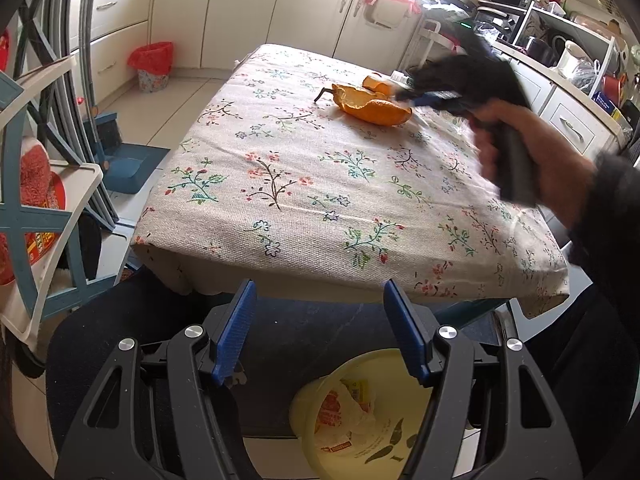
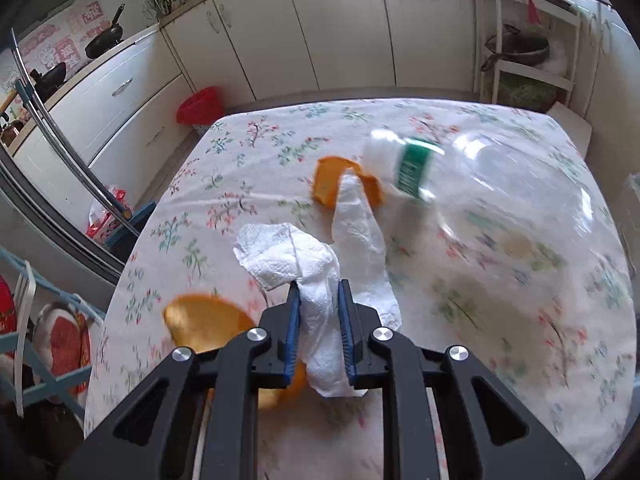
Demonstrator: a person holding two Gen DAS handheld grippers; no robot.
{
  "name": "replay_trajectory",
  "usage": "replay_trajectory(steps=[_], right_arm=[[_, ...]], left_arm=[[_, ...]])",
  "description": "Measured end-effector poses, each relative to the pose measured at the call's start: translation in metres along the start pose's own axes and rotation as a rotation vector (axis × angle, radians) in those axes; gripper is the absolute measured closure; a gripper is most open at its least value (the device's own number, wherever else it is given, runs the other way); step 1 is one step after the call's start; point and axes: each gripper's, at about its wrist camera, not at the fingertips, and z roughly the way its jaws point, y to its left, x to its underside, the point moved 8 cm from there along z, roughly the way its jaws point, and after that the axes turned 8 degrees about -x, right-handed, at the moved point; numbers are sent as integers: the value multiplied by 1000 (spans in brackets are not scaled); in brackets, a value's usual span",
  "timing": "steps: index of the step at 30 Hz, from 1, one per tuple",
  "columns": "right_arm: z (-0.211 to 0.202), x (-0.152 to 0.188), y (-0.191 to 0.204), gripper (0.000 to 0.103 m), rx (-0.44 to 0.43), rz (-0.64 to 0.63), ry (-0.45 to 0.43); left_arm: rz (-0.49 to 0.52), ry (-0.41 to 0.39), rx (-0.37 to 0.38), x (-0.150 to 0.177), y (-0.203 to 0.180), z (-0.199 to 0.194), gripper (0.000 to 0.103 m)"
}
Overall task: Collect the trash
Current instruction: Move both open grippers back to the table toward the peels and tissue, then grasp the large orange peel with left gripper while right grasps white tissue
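While right gripper [image 2: 319, 300] clamps paper towel [image 2: 320, 280] | left gripper [image 1: 320, 312] wide open | floral tablecloth [image 1: 304, 184] | kitchen cabinets [image 1: 240, 12]

My right gripper [image 2: 319, 292] pinches a crumpled white paper towel [image 2: 320, 280] above the floral tablecloth [image 2: 520, 300]. Orange peels [image 2: 328, 180] and a clear plastic bottle [image 2: 460, 176] lie beyond.

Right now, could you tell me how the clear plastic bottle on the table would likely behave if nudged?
The bottle lies on its side and looks empty, so it is probably light and would roll easily. Its thin clear wall may dent under a firm squeeze.
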Motion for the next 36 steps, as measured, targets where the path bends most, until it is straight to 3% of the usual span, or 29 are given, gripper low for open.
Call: replay_trajectory(steps=[7,13,19,29,34,35,36], right_arm=[[-46,65,-31,84,-5,38,80],[-74,109,-31,84,-16,30,97],[-74,114,-29,83,-38,21,81],[-77,114,-31,79,-87,56,66],[-79,114,-32,79,-97,57,65],[-79,114,-31,79,-96,53,65],[-79,114,-31,79,-94,49,66]], left_arm=[[9,-7,12,-8,-3,-2,40],[96,-70,-14,-50,-1,1,34],[165,-106,-56,-112,-4,28,34],[362,-32,-12,-202,-50,128,32],[387,31,30,-212,-65,163,32],[388,48,47,-209,-68,165,34],[384,63,65,-204,-70,166,44]])
